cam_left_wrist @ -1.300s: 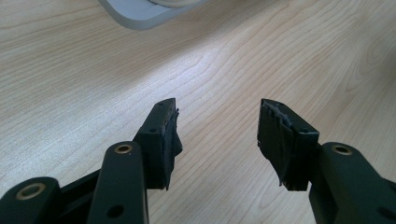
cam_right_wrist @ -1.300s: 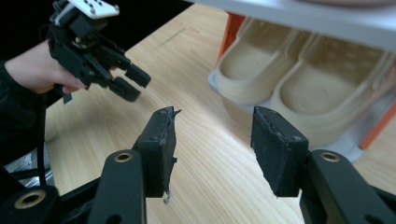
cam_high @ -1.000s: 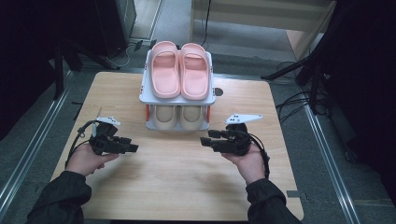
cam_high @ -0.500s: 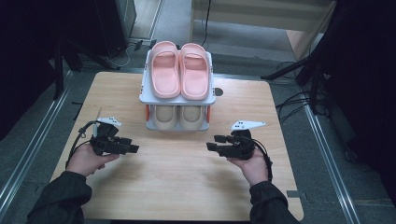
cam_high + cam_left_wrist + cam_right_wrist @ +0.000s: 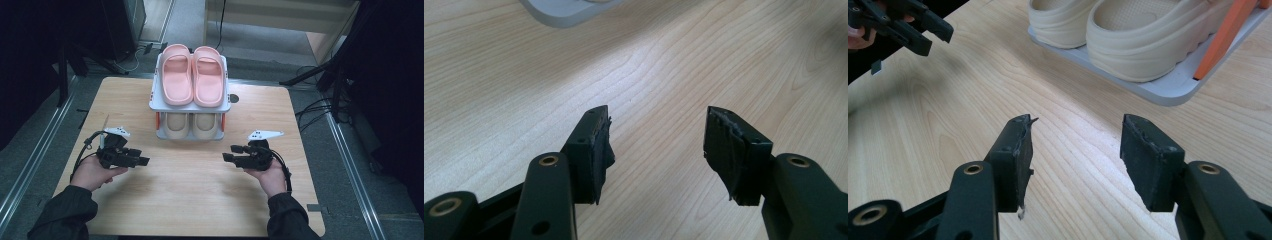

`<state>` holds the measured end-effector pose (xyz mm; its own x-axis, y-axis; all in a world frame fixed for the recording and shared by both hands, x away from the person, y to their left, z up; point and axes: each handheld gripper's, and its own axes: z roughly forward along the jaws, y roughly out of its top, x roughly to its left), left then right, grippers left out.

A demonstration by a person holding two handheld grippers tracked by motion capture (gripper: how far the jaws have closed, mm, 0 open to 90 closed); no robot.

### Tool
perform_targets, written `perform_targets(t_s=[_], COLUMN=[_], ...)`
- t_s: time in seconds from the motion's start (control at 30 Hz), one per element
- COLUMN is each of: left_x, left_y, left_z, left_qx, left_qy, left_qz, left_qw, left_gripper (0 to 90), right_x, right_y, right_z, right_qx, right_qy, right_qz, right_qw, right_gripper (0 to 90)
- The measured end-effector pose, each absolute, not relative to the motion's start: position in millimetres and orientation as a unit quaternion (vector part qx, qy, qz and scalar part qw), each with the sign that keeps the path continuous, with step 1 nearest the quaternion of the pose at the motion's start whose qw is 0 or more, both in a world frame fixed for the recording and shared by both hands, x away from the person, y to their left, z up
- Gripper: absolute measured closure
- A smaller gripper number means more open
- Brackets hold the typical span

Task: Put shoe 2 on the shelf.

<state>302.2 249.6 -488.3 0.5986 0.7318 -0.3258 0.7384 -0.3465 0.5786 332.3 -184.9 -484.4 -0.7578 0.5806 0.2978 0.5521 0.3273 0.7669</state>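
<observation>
A two-tier shoe rack [image 5: 190, 106] stands at the back middle of the wooden table [image 5: 190, 200]. A pair of pink slippers [image 5: 192, 75] lies on its top shelf. A pair of beige slippers [image 5: 191, 125] sits on its bottom shelf, and they appear close up as the beige slippers [image 5: 1118, 35] in the right gripper view. My left gripper [image 5: 145, 161] is held low at the table's left, open and empty, pointing right. My right gripper [image 5: 226, 157] is at the right, open and empty, pointing left. Both stay in front of the rack, apart from it. The left gripper [image 5: 656, 120] hovers above bare wood.
The rack's grey base [image 5: 1168, 85] and an orange post [image 5: 1228, 35] lie just beyond my right gripper [image 5: 1075, 122]. The other hand's gripper [image 5: 903, 22] is at far left there. Metal rails [image 5: 35, 155] flank the table, and cables [image 5: 315, 107] lie on the floor at right.
My right gripper has drawn back toward the person and slightly right. The left gripper has barely shifted. Both remain open.
</observation>
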Motion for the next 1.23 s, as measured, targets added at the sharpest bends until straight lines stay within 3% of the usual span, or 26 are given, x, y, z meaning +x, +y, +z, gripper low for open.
perform_targets(t_s=[1.23], left_x=[299.5], left_y=[252.1], left_z=[-490.9], left_qx=[0.823], left_qy=[0.449], left_qz=[-0.007], left_qw=[0.348], left_gripper=[40.5], right_x=[335.7], right_y=[-177.2], right_z=[-487.4], right_qx=[0.341], right_qy=[0.821], right_qz=[0.458], right_qw=[0.004], right_gripper=[47.3])
